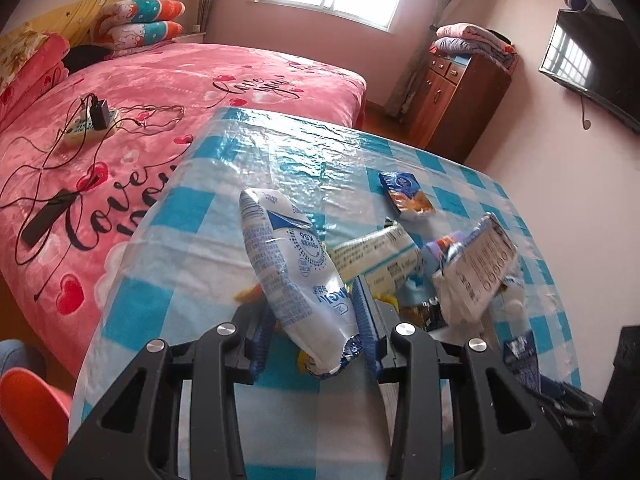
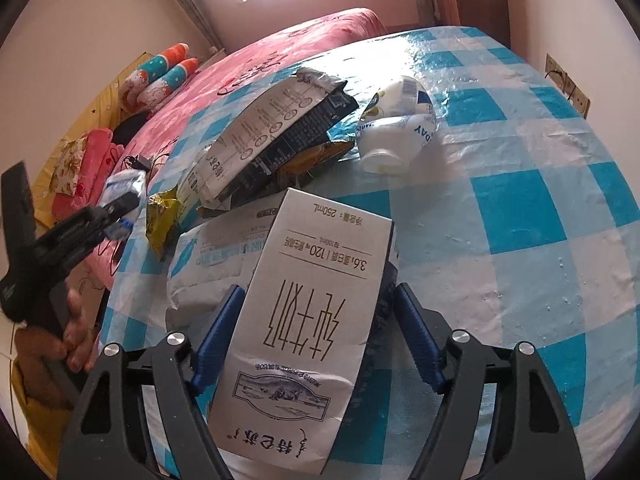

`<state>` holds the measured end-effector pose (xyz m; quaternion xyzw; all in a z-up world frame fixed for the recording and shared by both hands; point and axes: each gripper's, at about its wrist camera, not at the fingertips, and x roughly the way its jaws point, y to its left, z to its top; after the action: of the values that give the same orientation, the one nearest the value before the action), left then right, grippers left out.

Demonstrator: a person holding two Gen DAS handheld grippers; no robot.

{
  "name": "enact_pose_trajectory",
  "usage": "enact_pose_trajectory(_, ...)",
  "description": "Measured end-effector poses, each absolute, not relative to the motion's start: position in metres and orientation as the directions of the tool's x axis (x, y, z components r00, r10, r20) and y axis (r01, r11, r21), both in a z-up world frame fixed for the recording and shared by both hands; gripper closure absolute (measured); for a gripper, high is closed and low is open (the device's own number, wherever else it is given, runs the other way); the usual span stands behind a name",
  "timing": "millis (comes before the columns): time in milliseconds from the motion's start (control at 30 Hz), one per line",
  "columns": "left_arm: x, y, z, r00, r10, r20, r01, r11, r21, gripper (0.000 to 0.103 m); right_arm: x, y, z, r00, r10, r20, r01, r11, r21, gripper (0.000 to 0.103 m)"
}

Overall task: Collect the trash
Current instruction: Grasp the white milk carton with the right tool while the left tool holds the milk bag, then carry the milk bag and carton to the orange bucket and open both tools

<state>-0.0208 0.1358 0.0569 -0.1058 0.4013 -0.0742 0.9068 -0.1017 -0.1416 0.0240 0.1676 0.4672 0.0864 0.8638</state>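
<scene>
**Plastic pouch clamped, carton between open jaws**

Blue-and-white checked plastic tablecloth (image 1: 224,216) covers the table beside a pink bed (image 1: 168,80). Left gripper (image 1: 316,332): jaws nearly closed, blue pads pinching a white-and-blue crumpled plastic milk pouch (image 1: 288,264), held lifted above the cloth. Right gripper (image 2: 320,328): jaws partly open around a white rectangular milk carton (image 2: 316,312) lying flat; left pad close against its edge, right pad apart. Beyond it, a torn white-and-black paper bag (image 2: 264,136) and a white plastic bottle (image 2: 396,124) rest on the cloth.
</scene>
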Motion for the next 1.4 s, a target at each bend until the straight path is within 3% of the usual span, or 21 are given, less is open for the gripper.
enact_pose_trajectory(200, -0.048, 0.148, 0.053, 0.665, -0.253, -0.703, 0.058, 0.956, -0.289, 0.064, -0.107, -0.145, 0.029, 0.585, 0.341, -0.736, -0.024, 0.914, 0.405, 0.038)
enact_pose_trajectory(767, -0.109, 0.196, 0.04, 0.67, -0.283, -0.686, 0.023, 0.932, -0.362, 0.064, -0.122, -0.125, 0.054, 0.612, 0.407, -0.678, -0.109, 0.893, 0.437, 0.039)
enact_pose_trajectory(1400, -0.18, 0.295, 0.031, 0.709, -0.189, -0.679, -0.144, 0.905, -0.401, 0.064, -0.109, 0.024, 0.072, 0.377, 0.673, -0.637, -0.397, 0.738, 0.546, 0.039)
